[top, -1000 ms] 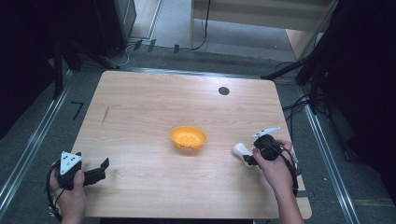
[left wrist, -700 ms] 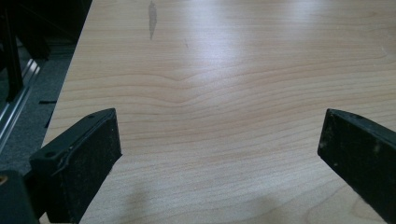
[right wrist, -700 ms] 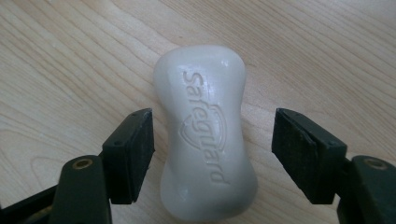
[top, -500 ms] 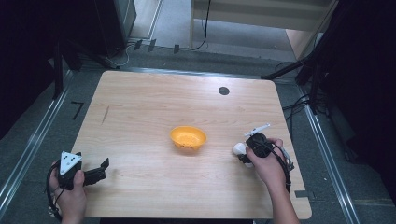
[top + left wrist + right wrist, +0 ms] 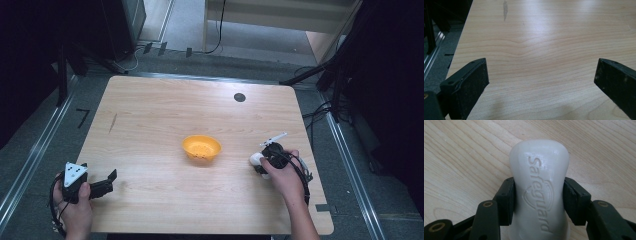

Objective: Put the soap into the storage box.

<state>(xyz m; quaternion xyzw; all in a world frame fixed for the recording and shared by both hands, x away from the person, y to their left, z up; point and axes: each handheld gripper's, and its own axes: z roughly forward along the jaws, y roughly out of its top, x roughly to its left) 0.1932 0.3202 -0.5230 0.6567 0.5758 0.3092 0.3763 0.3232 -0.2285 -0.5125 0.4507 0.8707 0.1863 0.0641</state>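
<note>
**Soap bar clamped in right gripper, right side of table; left gripper idle and wide apart**

Soap bar (image 5: 539, 187): white, "Safeguard" embossed on the upper face. In the right gripper view its long axis runs straight along the gripper's line, far end pointing away from the camera, near end running off the bottom edge between the jaws. Lettering reads along that same axis. Waisted shape, and the jaws sit at the narrow part.

In the high view the soap (image 5: 256, 159) shows as a white end sticking out of the gripper toward the table's middle, on the right half of the wooden table (image 5: 160, 125), near the front edge. Whether it rests on the wood or is slightly lifted, I can't tell.

Right gripper (image 5: 539, 200): both black pads pressed against the soap's two long sides, closed on it. Right hand (image 5: 285, 175) comes in from the bottom right, forearm angled up and left, gripper (image 5: 265, 161) pointing left toward the bowl.

Orange bowl (image 5: 201, 148): upright, near table centre, left of the soap and apart from it.

Left gripper (image 5: 541, 82): jaws spread wide, bare wood between them. In the high view it (image 5: 102, 185) sits at the front-left corner, held by the left hand (image 5: 75, 205), pointing right across the table, grey three-cornered plate (image 5: 73, 171) on top. Well apart from bowl and soap.

Small dark round spot (image 5: 239, 97) on the table near the far edge.
</note>
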